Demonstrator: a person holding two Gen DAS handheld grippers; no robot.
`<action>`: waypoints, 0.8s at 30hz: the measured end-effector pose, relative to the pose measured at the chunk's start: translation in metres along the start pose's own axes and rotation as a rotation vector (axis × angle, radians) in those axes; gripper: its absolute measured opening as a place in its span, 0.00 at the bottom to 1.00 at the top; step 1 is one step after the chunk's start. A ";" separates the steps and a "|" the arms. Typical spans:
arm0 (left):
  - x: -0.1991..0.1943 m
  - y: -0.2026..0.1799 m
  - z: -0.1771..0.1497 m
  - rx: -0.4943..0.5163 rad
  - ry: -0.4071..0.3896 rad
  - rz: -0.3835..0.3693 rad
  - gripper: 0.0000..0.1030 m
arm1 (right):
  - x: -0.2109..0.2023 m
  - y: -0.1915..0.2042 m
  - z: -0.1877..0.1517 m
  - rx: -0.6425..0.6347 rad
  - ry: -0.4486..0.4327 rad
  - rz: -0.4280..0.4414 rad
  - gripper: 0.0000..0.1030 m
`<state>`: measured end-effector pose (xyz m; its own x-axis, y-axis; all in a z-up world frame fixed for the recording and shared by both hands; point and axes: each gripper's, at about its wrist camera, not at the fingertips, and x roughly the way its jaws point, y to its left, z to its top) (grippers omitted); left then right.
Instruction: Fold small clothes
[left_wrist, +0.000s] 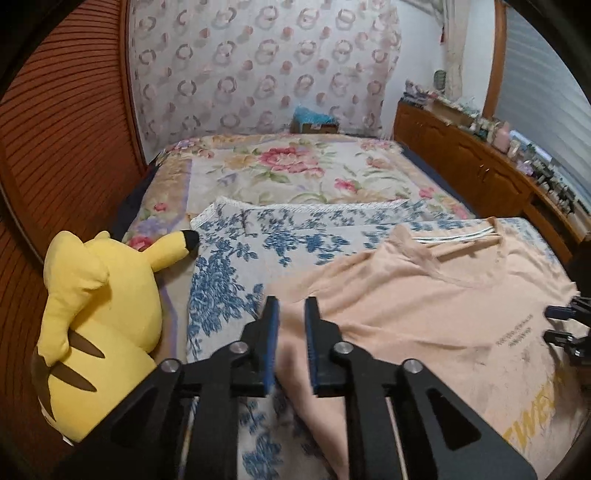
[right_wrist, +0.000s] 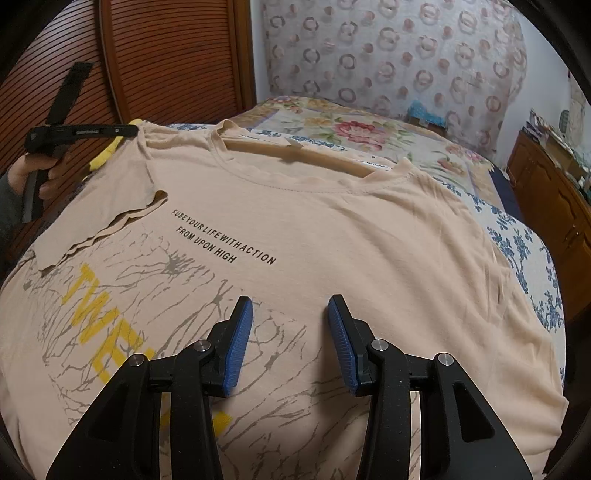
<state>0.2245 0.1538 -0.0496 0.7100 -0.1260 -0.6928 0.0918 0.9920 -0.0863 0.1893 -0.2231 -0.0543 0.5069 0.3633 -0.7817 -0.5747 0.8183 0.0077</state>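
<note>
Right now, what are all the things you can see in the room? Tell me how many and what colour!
T-shirt: one, peach with yellow and black print, spread flat on the bed, one sleeve folded in.
Floral cloth: one, white and blue, under the shirt.
Blanket: one, flowered pink and cream, covering the bed.
Plush toy: one, yellow, beside the cloth.
Dresser: one, brown wood, along the wall, cluttered on top.
Left gripper: black with blue pads, slightly open at the shirt's edge.
Right gripper: black with blue pads, open over the shirt.
</note>
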 end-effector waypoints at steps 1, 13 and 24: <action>-0.007 -0.004 -0.003 0.012 -0.010 -0.001 0.22 | 0.000 0.000 0.000 0.000 0.000 0.000 0.42; -0.056 -0.043 -0.045 0.059 -0.062 -0.057 0.53 | 0.000 0.000 0.000 -0.001 0.000 -0.001 0.42; -0.081 -0.077 -0.090 0.037 -0.063 -0.079 0.53 | 0.000 0.000 0.000 0.001 -0.001 0.002 0.42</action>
<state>0.0969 0.0880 -0.0508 0.7417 -0.2047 -0.6387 0.1743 0.9784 -0.1113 0.1890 -0.2230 -0.0543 0.5061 0.3653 -0.7813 -0.5753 0.8179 0.0098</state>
